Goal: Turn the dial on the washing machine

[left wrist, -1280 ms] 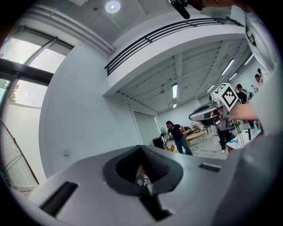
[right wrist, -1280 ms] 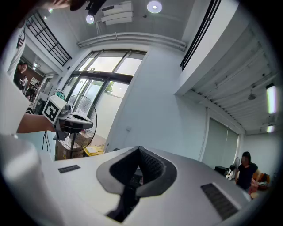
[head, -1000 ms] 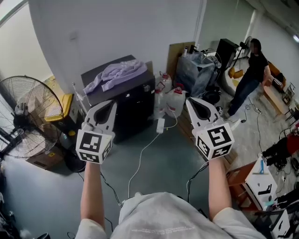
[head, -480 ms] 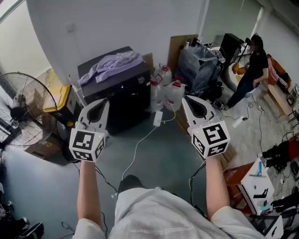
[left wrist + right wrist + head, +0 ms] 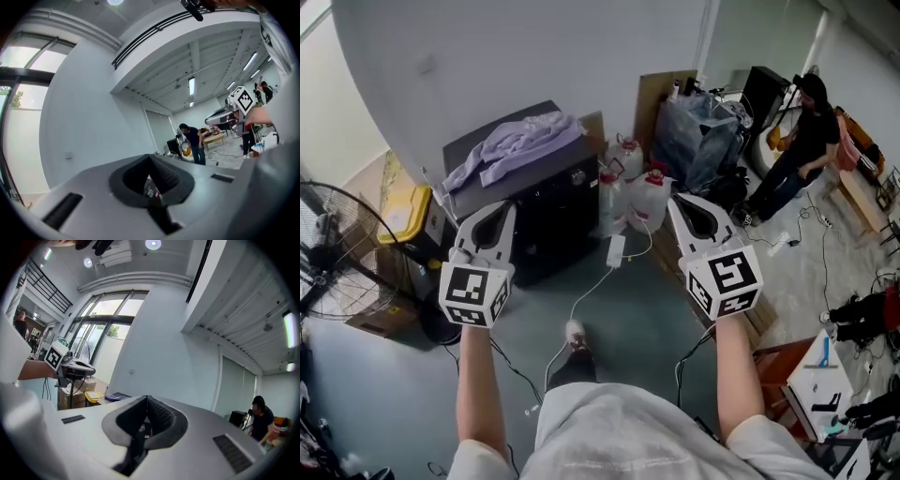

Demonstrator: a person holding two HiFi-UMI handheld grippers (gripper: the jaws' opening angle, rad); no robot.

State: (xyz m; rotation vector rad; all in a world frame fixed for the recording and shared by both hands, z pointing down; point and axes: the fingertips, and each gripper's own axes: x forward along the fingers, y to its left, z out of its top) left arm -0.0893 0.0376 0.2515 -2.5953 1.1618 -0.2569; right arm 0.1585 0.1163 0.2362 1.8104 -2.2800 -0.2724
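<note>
The black washing machine (image 5: 530,206) stands against the white wall, with a lilac cloth (image 5: 514,146) heaped on its lid. A small pale dial (image 5: 577,177) shows near the top right of its front. My left gripper (image 5: 503,210) is held up in front of the machine's left part, shut, with nothing in it. My right gripper (image 5: 687,205) hangs to the right of the machine, over the floor and jugs, also shut and empty. In the left gripper view the left gripper (image 5: 150,157) has its tips together. The right gripper (image 5: 146,399) shows the same in the right gripper view.
A floor fan (image 5: 328,258) and a yellow box (image 5: 405,212) stand left of the machine. Plastic jugs (image 5: 630,195) and a dark bag (image 5: 694,141) sit to its right. A white cable with a plug block (image 5: 615,251) trails over the floor. A person (image 5: 802,141) bends at the back right.
The view has shifted: the washing machine sits further left and a little nearer, and the fan has slid towards the left edge. A shoe now shows below. Both grippers stayed shut.
</note>
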